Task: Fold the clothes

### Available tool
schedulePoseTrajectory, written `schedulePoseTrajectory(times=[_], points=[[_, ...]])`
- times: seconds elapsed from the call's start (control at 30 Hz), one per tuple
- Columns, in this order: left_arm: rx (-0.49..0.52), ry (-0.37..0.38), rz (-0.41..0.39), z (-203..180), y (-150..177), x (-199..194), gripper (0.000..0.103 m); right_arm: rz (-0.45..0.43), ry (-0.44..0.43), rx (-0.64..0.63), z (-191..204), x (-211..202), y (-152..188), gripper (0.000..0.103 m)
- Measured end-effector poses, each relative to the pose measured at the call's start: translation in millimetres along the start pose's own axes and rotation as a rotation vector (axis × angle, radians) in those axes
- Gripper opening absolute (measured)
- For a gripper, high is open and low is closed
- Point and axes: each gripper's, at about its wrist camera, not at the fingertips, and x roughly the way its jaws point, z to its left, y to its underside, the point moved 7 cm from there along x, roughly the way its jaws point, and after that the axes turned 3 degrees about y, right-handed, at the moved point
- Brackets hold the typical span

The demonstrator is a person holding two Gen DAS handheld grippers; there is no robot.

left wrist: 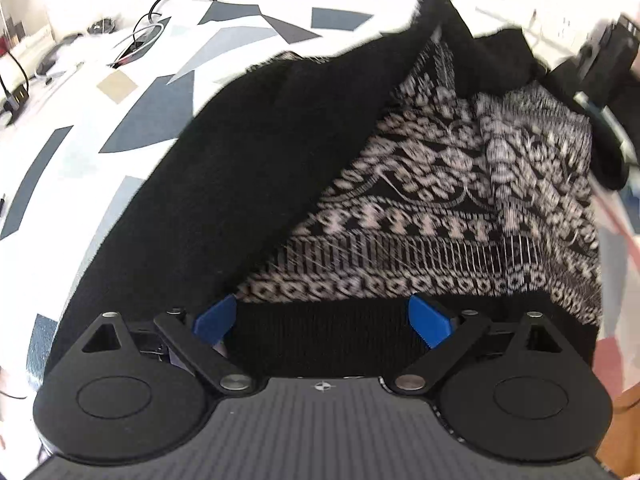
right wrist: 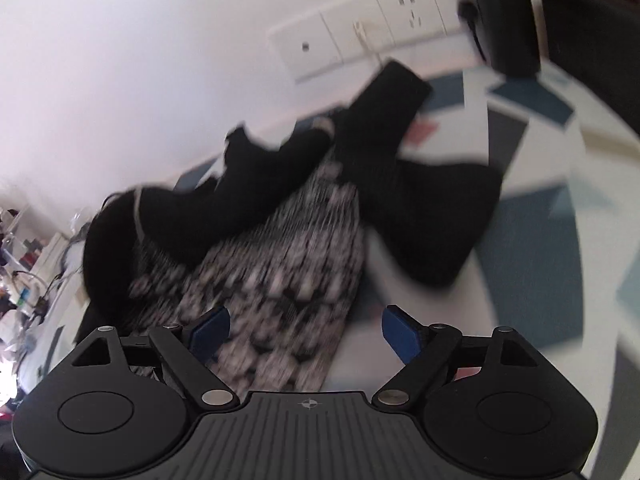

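My left tool (left wrist: pixel 323 320) stands wide, its blue fingers (left wrist: pixel 428 318) spread over the black ribbed hem of the sweater (left wrist: pixel 400 200), which fills the middle and right of that frame with its black-and-white patterned side turned up. My right tool (right wrist: pixel 306 330) is wide too and grips nothing, with the patterned cloth running up between its fingers. The sweater lies crumpled on the bench (left wrist: pixel 132 112), which wears a white cover with grey-blue shapes, and wall sockets (right wrist: pixel 360 40) show at the upper right.
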Motion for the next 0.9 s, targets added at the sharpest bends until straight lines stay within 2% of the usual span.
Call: schedulePoseTrajectory(times=[0.13, 0.17, 0.2, 0.3, 0.4, 0.43, 0.47, 0.5, 0.53, 0.57, 0.63, 0.7, 0.8, 0.9], points=[[-0.069, 0.098, -0.002, 24, 14, -10, 0.094, 0.102, 0.027, 0.034, 27, -10, 70, 0.079], [-0.083, 0.110, -0.010, 29, 19, -14, 0.087, 0.114, 0.049, 0.012, 36, -12, 84, 0.079], [-0.088, 0.115, -0.021, 34, 24, -17, 0.076, 0.126, 0.071, -0.011, 45, -15, 98, 0.079], [-0.061, 0.125, -0.043, 44, 38, -27, 0.072, 0.149, 0.148, -0.065, 66, -19, 131, 0.078], [-0.047, 0.158, -0.042, 48, 44, -33, 0.071, 0.112, 0.234, -0.129, 82, -23, 148, 0.068], [-0.039, 0.158, -0.040, 47, 44, -33, 0.071, 0.093, 0.251, -0.136, 88, -23, 151, 0.056], [-0.026, 0.157, -0.037, 46, 44, -33, 0.066, 0.079, 0.252, -0.138, 93, -22, 152, 0.046], [-0.004, 0.153, -0.032, 43, 43, -33, 0.036, 0.076, 0.263, -0.148, 96, -20, 153, 0.022], [0.013, 0.146, -0.022, 41, 41, -31, 0.020, 0.074, 0.275, -0.158, 100, -19, 153, 0.009], [0.012, 0.139, -0.011, 40, 40, -30, 0.008, 0.060, 0.282, -0.172, 102, -20, 151, 0.007], [-0.013, 0.150, -0.009, 40, 40, -30, 0.007, 0.009, 0.343, -0.186, 94, -27, 144, 0.005], [0.008, 0.149, -0.014, 39, 41, -31, 0.006, -0.018, 0.377, -0.123, 74, -41, 135, 0.005], [0.056, 0.155, -0.017, 39, 46, -35, 0.005, -0.038, 0.407, -0.011, 37, -68, 126, 0.004], [0.059, 0.192, 0.005, 47, 51, -39, 0.005, -0.043, 0.457, -0.002, 10, -91, 128, 0.003]])
